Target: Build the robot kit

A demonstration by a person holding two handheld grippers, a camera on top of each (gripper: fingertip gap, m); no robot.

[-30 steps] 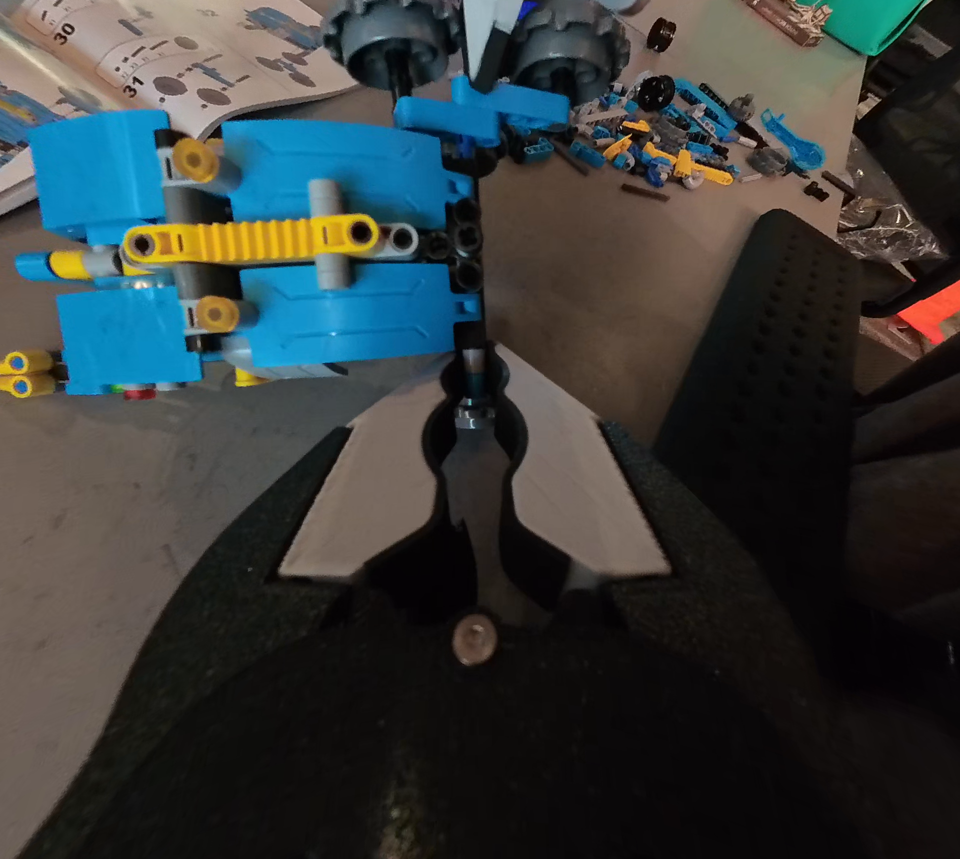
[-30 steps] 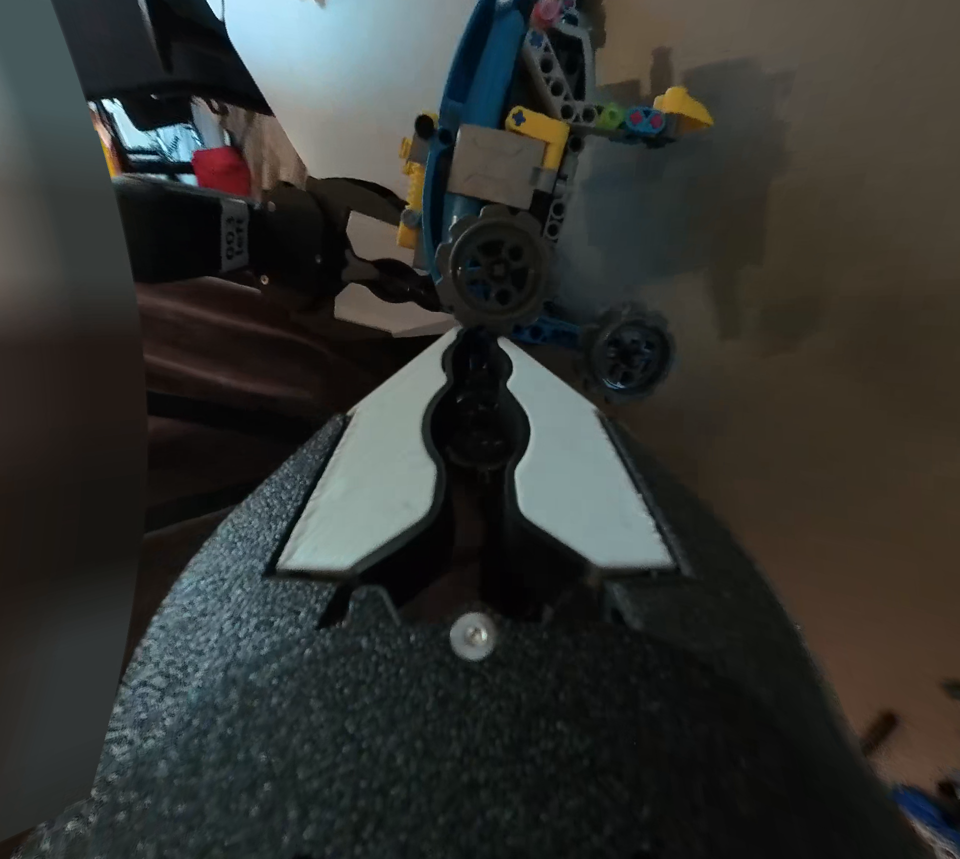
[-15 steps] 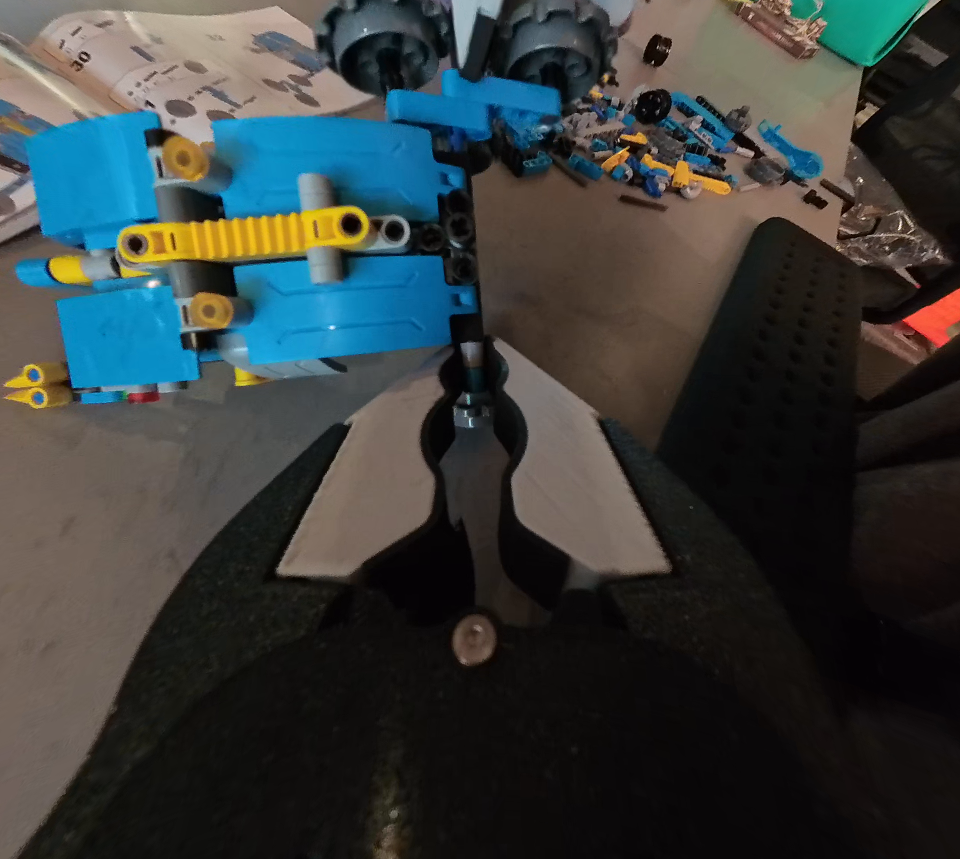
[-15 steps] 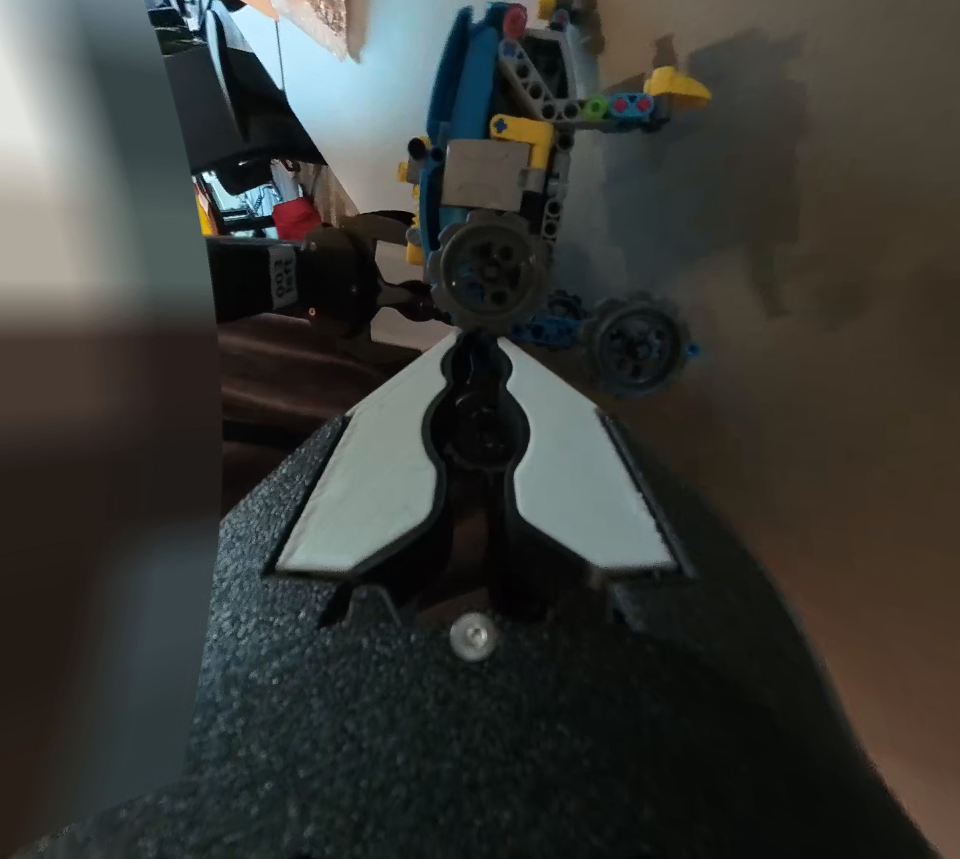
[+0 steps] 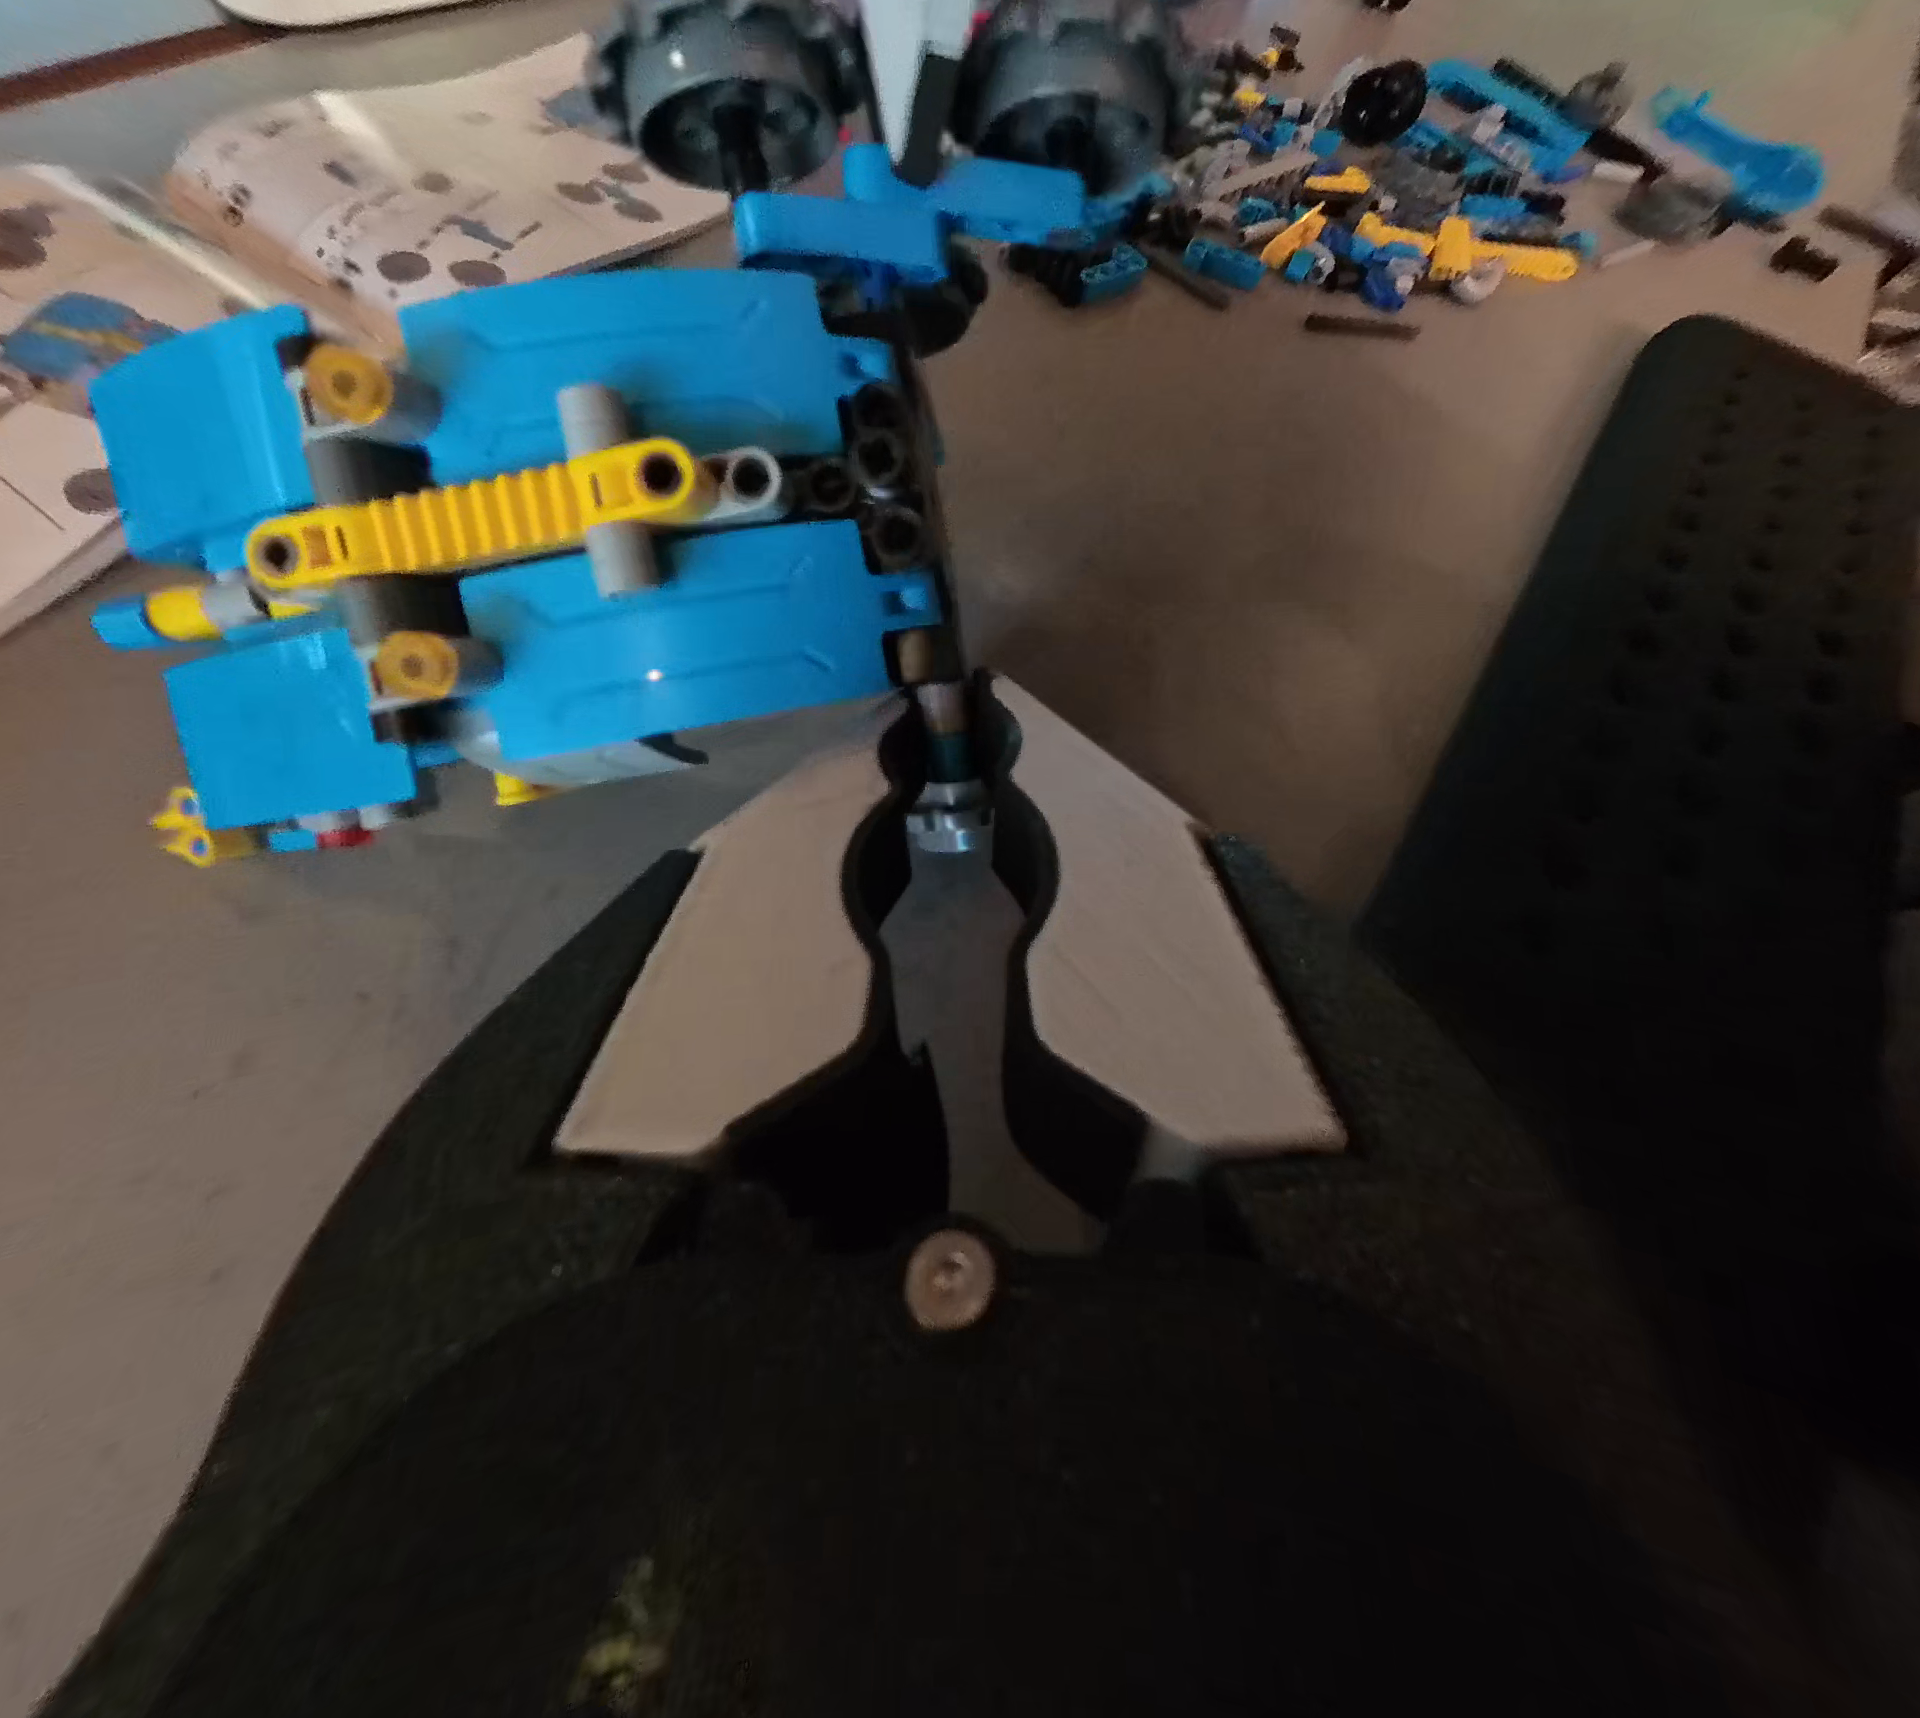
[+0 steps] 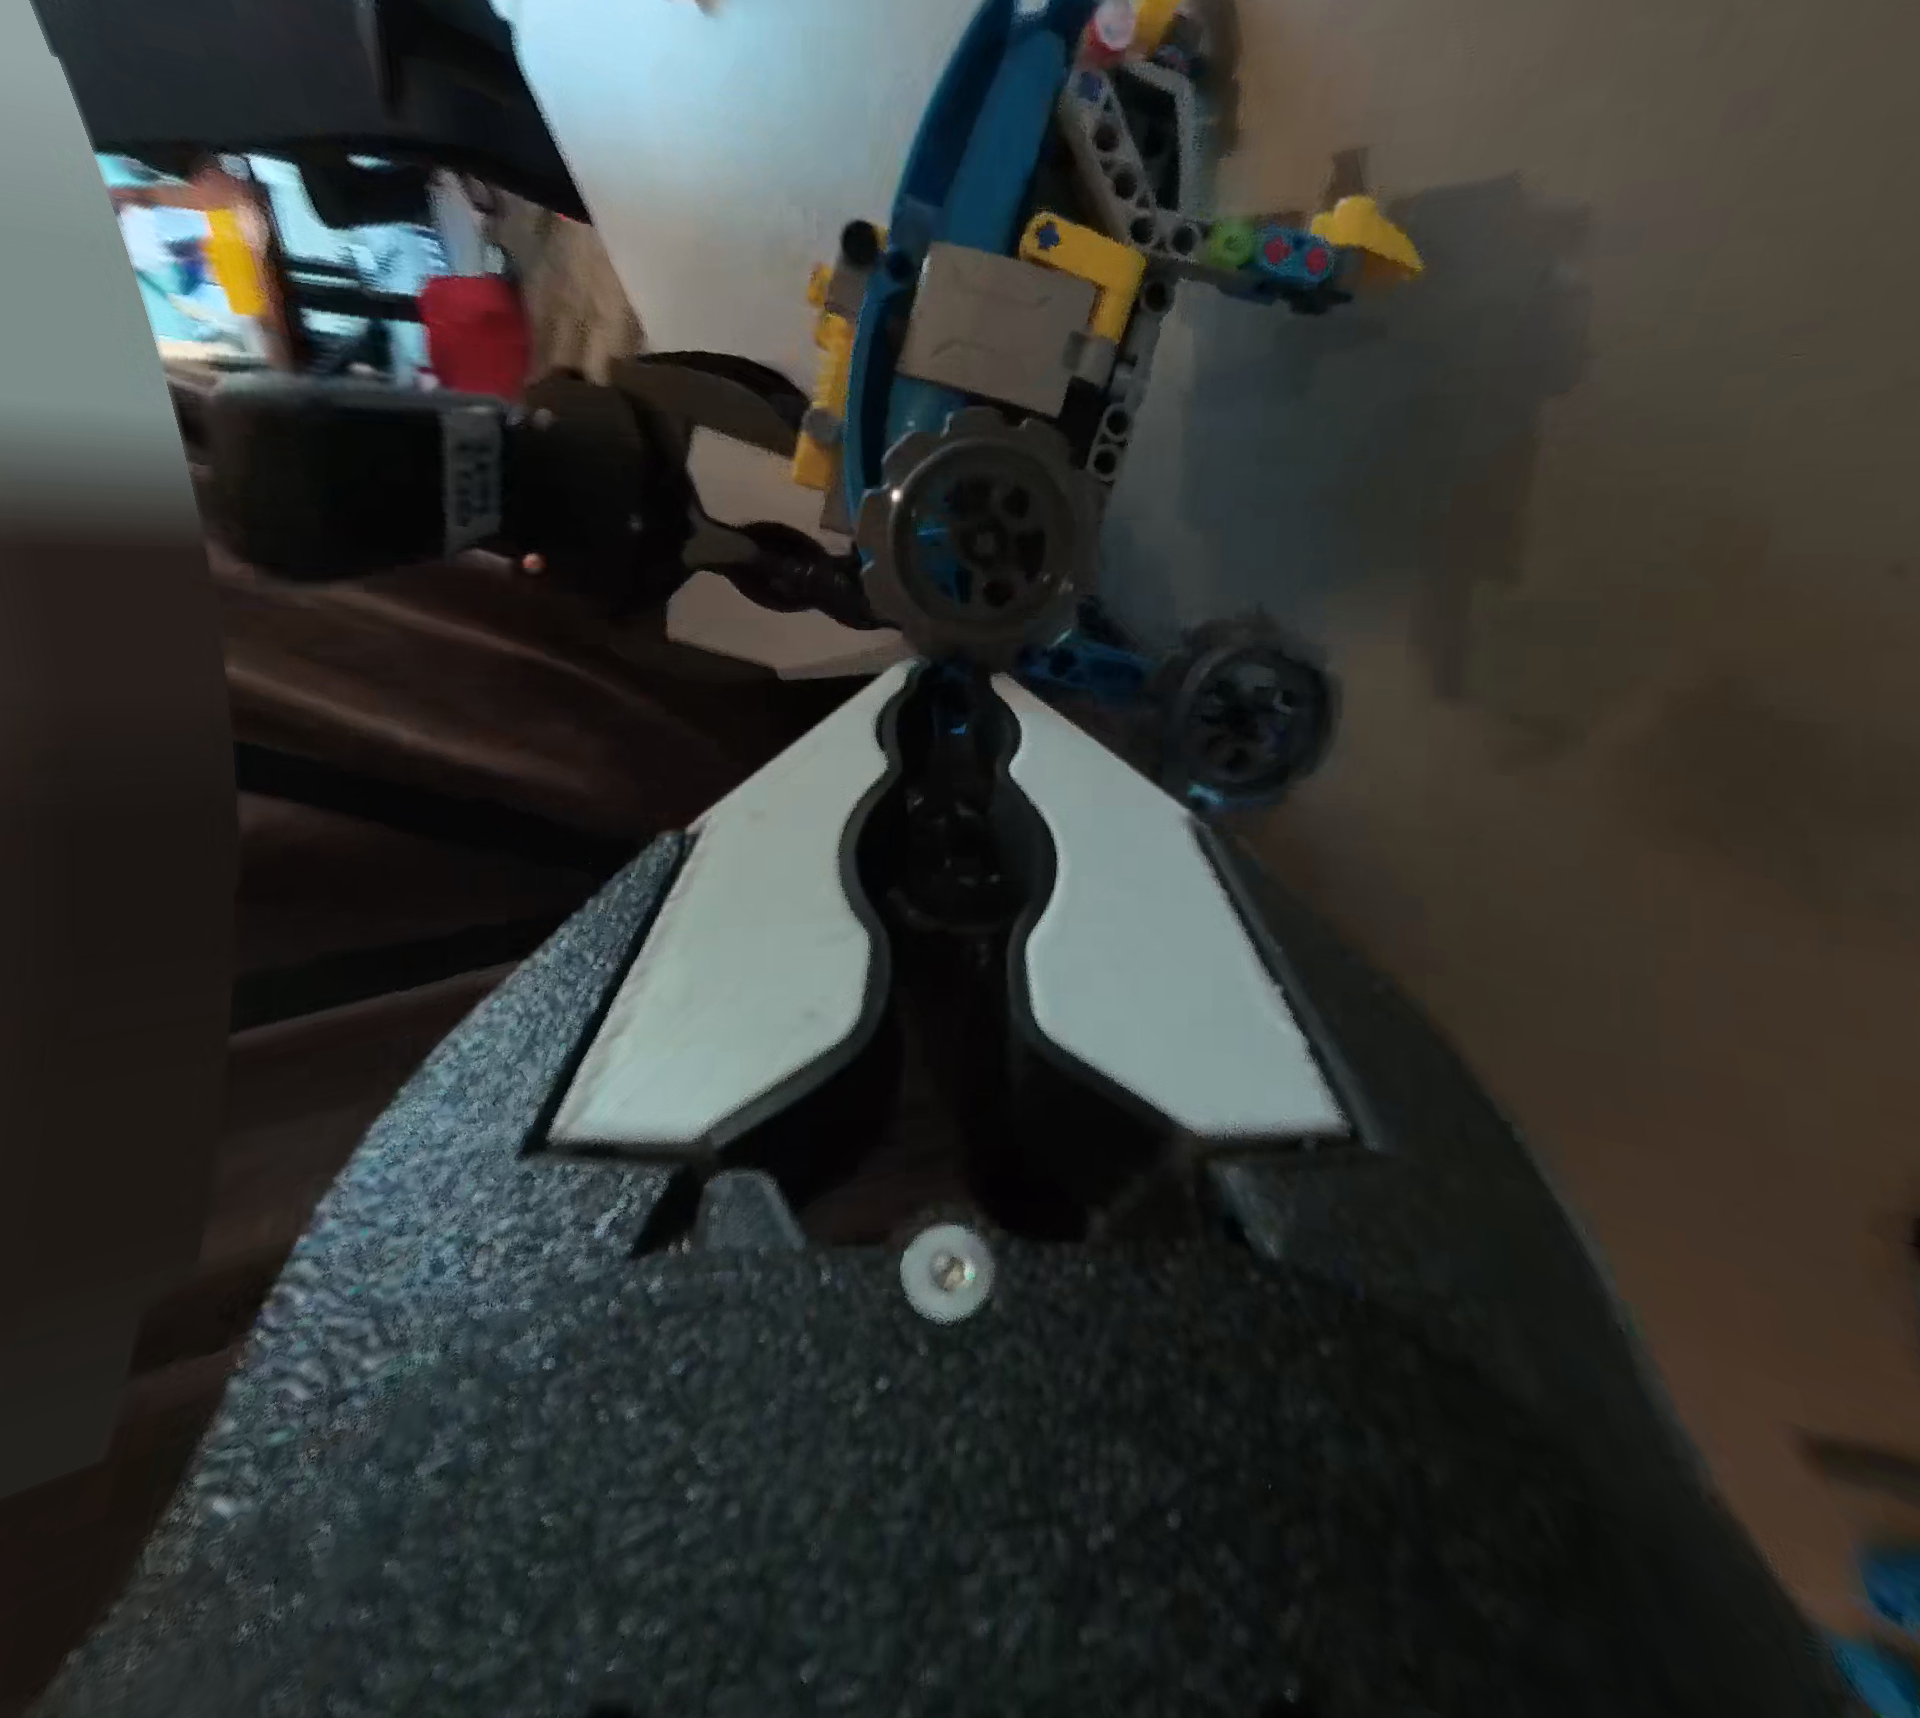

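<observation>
Model held at both ends of one black axle, above the table.

Left gripper (image 5: 948,712) at lower centre of its view is closed on the near end of the axle (image 5: 928,525), which runs straight up the frame to the right gripper (image 5: 920,141) at top centre, pinching the blue wheel arm (image 5: 914,214) between two grey wheels (image 5: 727,79). The blue model (image 5: 582,525) hangs off the axle to frame left, long axis level, yellow-tipped end pointing left. In the right view its own gripper (image 6: 951,692) is shut on a dark piece just below a wheel (image 6: 977,536); the model (image 6: 1039,255) stands lengthwise up the frame. Loose parts (image 5: 1382,214) lie upper right on the table (image 5: 1195,525).
</observation>
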